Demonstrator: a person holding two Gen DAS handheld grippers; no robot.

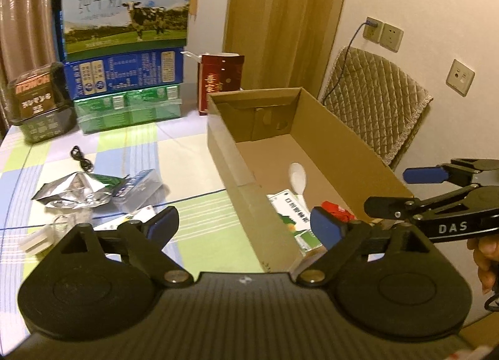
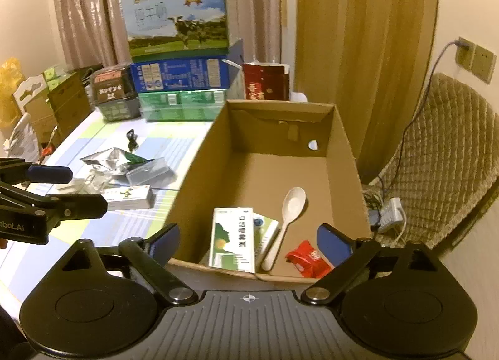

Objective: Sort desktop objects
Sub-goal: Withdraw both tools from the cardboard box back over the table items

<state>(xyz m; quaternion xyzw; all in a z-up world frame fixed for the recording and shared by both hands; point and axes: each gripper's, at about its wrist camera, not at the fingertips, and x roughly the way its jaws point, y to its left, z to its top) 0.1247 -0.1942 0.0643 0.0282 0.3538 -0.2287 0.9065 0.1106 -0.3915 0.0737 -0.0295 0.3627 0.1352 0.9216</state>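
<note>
An open cardboard box stands on the checked tablecloth. Inside lie a white spoon, a green-and-white medicine box and a red packet. Loose on the table left of the box are a silver foil pouch, a clear plastic case, a white flat box and a black cable. My left gripper is open and empty, over the box's near left wall. My right gripper is open and empty, over the box's near edge.
Stacked milk cartons, a dark snack box and a red carton stand at the table's back. A padded chair and wall sockets are to the right. More cartons line the left edge.
</note>
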